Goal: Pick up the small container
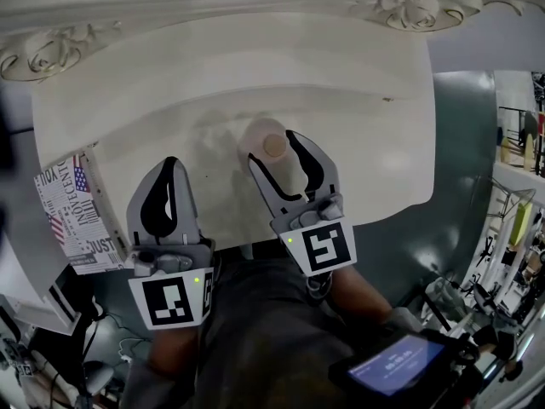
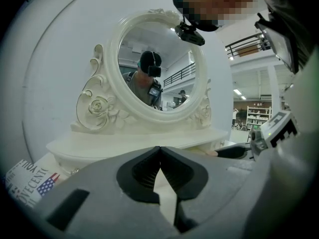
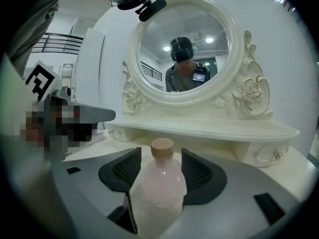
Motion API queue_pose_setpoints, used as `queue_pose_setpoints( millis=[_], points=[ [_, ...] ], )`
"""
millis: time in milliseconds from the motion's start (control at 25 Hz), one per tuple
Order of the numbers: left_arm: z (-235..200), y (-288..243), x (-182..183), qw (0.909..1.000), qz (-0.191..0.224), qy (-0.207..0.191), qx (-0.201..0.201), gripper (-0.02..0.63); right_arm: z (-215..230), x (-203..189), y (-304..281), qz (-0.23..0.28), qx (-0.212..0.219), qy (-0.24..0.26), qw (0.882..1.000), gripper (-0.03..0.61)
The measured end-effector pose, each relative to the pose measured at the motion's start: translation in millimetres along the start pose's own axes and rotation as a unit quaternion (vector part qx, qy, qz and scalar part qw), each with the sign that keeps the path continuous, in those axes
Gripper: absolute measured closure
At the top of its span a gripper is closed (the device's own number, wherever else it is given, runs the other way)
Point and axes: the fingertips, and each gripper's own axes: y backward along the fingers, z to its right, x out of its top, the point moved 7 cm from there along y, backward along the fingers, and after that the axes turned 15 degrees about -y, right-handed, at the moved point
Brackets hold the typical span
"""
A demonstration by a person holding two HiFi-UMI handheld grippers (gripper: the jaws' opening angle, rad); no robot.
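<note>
The small container is a pale pink bottle [image 1: 266, 143] with a tan cap, standing upright on the white vanity top [image 1: 358, 83]. In the right gripper view the bottle [image 3: 158, 185] fills the gap between the jaws, cap level with the dark pads [image 3: 199, 173]. My right gripper [image 1: 274, 149] is spread wide around the bottle, and I see a gap on each side of the neck. My left gripper [image 1: 170, 164] hovers to the left near the table's front edge, about a hand's width from the bottle. In its own view the left gripper [image 2: 159, 148] has its tips touching and holds nothing.
An oval mirror [image 3: 184, 49] in an ornate white frame stands at the back of the vanity, above a small raised shelf [image 3: 209, 128]. A box printed with flags and words [image 1: 72, 211] sits off the table's left edge. The table's front edge curves just under both grippers.
</note>
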Motion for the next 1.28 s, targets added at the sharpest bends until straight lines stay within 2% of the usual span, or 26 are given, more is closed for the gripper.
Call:
queue_pose_setpoints(
  millis=[880, 1160, 1240, 1280],
  points=[
    [-8.9, -20.8, -13.6, 0.9997, -0.015, 0.008, -0.019, 0.6, 2.3, -7.7, -12.2, -0.002, -0.036, 0.004, 0.999, 0.349],
    [-10.8, -22.7, -12.2, 0.9997, -0.013, 0.008, -0.021, 0.6, 0.5, -3.8, -12.4, 0.009, -0.04, 0.007, 0.999, 0.372],
    [-10.8, -23.1, -12.0, 0.9997, -0.012, 0.008, -0.021, 0.6, -0.3, -2.4, -11.7, 0.014, -0.042, 0.01, 0.999, 0.422],
    [-10.8, -23.0, -11.9, 0.9997, -0.012, 0.008, -0.021, 0.6, -0.5, -2.3, -11.5, 0.014, -0.043, 0.009, 0.999, 0.423]
  ],
)
